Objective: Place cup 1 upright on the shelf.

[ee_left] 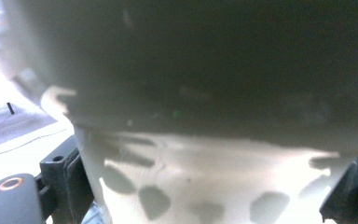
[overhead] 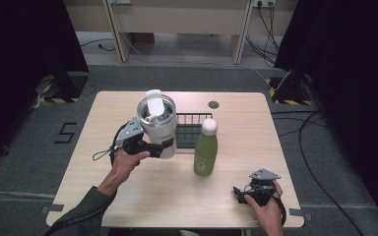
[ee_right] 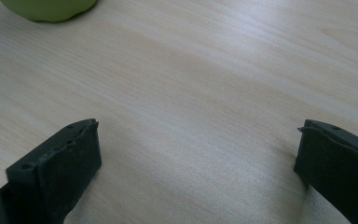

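As seen from the high view, the left gripper point(overhead: 163, 146) clamps the white tumbler point(overhead: 158, 125) by its lower body, holding it upright above the table point(overhead: 128, 196), just left of the black wire rack point(overhead: 189, 129). A green bottle point(overhead: 205, 149) stands near its right. The right gripper point(overhead: 241, 192) rests by the table's near right edge. Left gripper view: both jaws press the tumbler point(ee_left: 214, 177) sides. Right gripper view: the jaws stand wide apart over bare wood point(ee_right: 191, 93), nothing between them; the green bottle point(ee_right: 51, 7) base lies beyond.
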{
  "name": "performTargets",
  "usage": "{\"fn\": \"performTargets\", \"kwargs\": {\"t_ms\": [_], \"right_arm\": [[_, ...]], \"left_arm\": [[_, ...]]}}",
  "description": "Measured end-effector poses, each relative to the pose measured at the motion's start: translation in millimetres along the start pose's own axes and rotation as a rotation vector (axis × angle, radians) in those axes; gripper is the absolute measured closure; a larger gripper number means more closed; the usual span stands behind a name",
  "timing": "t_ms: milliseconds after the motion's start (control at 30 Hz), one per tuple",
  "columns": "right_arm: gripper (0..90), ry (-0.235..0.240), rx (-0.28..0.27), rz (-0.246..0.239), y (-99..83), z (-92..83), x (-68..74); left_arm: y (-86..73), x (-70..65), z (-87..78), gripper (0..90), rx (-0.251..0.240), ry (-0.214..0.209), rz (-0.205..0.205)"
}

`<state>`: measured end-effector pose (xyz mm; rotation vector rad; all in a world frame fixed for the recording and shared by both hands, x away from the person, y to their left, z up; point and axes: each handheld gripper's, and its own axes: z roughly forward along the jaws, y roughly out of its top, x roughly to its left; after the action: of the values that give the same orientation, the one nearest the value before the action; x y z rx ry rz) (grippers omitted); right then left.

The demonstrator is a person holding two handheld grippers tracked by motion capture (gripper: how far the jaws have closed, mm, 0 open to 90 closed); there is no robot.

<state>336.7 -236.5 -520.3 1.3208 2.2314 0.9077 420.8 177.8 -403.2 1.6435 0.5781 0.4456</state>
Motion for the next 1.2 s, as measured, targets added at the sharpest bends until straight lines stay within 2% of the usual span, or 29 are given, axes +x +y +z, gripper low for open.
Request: {"fn": "performTargets", "kwargs": {"t_ms": [300,500,667,767,933,1200], "right_arm": [[0.4,0.0,0.0,0.001,0.1,0.1,0.0],[0.4,0.0,0.0,0.0,0.1,0.1,0.0],[0.4,0.0,0.0,0.001,0.1,0.1,0.0],[0.4,0.001,0.0,0.001,0.1,0.2,-0.1],[0.4,0.0,0.001,0.001,0.2,0.0,0.0],[0.4,0.001,-0.002,-0.008,0.3,0.4,-0.9]], "left_arm": [[20.8,17.2,7.4,10.4,0.034,0.03,0.02],[32.0,26.4,16.4,10.4,0.031,0.035,-0.007],[41.0,32.3,21.9,10.4,0.022,0.043,-0.003],[46.7,39.2,30.7,10.4,0.02,0.067,0.006],[47.5,47.1,41.0,10.4,0.02,0.079,-0.007],[37.8,57.9,58.3,10.4,0.027,0.094,-0.023]]}}
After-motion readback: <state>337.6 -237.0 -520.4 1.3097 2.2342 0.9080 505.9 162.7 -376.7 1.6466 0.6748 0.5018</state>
